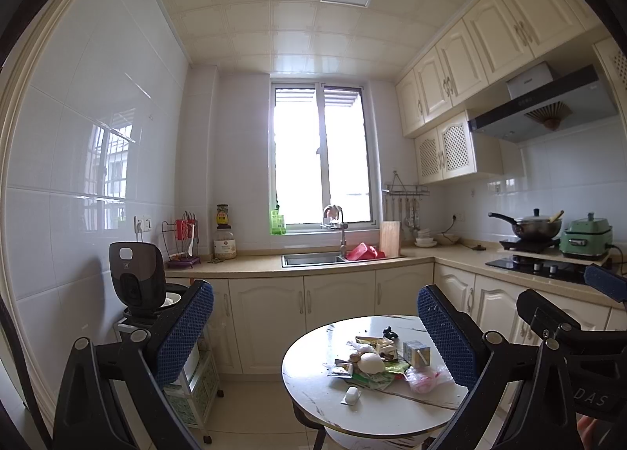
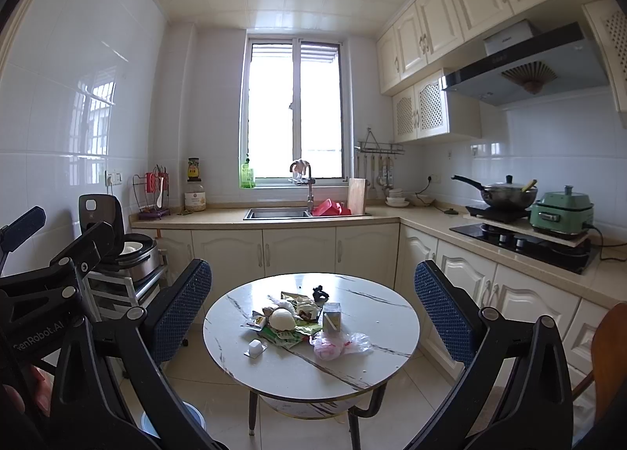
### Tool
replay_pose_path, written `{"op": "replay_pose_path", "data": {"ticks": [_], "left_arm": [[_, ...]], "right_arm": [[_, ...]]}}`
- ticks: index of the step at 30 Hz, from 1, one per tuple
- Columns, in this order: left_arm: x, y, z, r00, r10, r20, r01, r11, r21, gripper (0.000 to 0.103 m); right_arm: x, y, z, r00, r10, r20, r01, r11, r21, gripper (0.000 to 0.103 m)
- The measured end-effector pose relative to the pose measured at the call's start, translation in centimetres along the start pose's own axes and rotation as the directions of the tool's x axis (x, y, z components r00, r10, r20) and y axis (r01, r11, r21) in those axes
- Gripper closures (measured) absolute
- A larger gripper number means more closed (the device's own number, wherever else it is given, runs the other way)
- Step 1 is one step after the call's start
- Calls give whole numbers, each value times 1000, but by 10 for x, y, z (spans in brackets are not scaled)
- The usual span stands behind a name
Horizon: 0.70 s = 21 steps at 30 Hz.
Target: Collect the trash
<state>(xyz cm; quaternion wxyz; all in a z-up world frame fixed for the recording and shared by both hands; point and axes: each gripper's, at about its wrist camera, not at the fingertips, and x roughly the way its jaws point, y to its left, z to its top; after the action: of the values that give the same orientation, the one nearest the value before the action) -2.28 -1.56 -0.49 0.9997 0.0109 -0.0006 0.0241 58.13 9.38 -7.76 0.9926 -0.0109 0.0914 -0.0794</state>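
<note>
Round marble table holds heaped trash, carton upright; both tongs gape empty.

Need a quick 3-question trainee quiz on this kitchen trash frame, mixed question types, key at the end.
1. True or false: the left gripper and right gripper are both open and hold nothing.
2. Where does the trash pile lie? A) in the sink B) on the round table C) on the floor
3. Fill in: on the stove side, the pan stands beside a ____ cooker.

Key: 1 true; 2 B; 3 green
</note>
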Motion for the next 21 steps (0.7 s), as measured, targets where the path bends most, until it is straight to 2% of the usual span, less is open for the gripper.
{"op": "replay_pose_path", "data": {"ticks": [21], "left_arm": [[5,2,-1,1000,0,-12,0,1000,0,1]], "right_arm": [[-3,-4,-1,1000,-6,-11,6,1000,3,0]]}}
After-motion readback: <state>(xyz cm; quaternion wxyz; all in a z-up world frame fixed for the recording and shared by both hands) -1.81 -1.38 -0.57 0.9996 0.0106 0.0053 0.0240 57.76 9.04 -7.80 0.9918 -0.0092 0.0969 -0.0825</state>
